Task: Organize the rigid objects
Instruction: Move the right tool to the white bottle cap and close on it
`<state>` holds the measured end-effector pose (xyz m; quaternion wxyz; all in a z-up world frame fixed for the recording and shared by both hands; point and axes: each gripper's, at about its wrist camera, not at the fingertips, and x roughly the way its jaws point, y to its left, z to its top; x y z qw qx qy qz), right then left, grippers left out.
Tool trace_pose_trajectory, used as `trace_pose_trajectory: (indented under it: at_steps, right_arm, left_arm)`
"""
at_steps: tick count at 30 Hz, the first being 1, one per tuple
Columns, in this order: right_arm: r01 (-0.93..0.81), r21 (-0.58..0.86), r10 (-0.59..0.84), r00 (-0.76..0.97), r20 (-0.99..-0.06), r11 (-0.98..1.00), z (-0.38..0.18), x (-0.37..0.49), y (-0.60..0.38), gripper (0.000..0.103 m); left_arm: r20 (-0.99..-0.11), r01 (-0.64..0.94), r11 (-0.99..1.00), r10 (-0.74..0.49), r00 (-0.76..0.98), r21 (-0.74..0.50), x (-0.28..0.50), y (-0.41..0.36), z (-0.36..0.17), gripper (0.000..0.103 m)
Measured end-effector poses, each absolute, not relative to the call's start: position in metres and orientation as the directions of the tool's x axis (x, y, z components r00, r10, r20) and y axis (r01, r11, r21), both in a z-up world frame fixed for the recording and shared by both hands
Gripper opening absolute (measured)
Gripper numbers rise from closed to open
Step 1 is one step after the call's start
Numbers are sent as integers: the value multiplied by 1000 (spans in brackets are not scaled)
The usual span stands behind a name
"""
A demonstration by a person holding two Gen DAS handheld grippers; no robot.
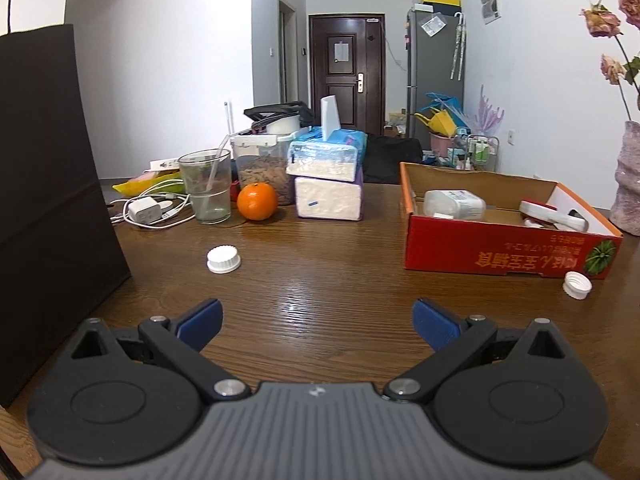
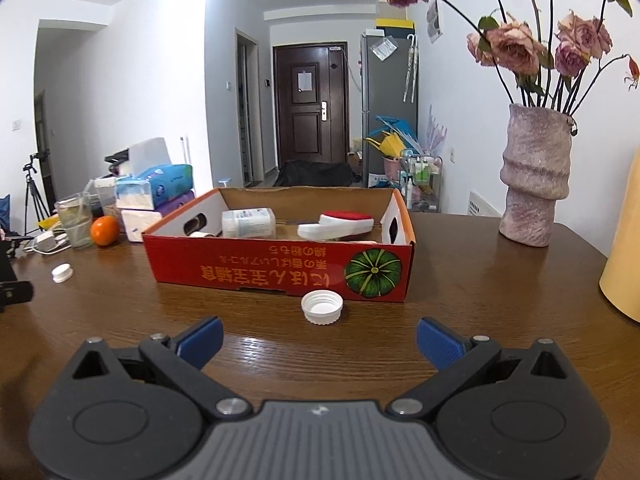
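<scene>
While both the left gripper (image 1: 318, 322) and right gripper (image 2: 320, 342) hang spread and empty, collecting seems underway, so next the right must close on the upturned cap (image 2: 322, 307) beside the box (image 2: 280, 276)

Wooden table (image 2: 460, 300): dark, grained, glossy with window glare. Cardboard box (image 2: 280, 276): printed red outside, raw brown inside. Ribbed white plastic caps (image 2: 322, 307) (image 1: 223, 259): smooth, matt. Vase (image 2: 534, 176): rough, speckled, stone-like surface. Tumbler (image 1: 205, 186): clear, glass-like. Tissue packs (image 1: 328, 178): shiny plastic film. Gripper pads (image 1: 200, 320): blue, finely ribbed; arms matt black plastic with metal pins.
</scene>
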<state>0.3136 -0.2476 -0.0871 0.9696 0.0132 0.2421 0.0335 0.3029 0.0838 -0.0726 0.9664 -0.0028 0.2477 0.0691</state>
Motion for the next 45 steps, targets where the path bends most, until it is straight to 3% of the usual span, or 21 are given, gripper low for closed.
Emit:
trace_pose_trajectory:
  at_steps: [8,16,23,38,45]
  right_arm:
    - [-24,39,40,859,-510,999,-105,360,-249,103]
    - [4,40,20,811,-584,999,-128,409,-241,85]
    - [8,43,19,800,-600,999,-136,429,-233,78]
    - [37,49,0,792,-610,998,-142,450,-229,41]
    - [50,67,0,803,-596,996,-140,447,-233,39]
  left_arm:
    - [-487,-179,984,163,858,12,311,101,-77,103]
    - [-487,-205,979,185,854,11,318,115,-77,103]
    - [-509,-228,974,206,836,20,329,132,-79,103]
    - [-511,-243,970,225,830,32,364,154,-68,103]
    - [-515,-266,963,242,822,28,390,163,-67,103]
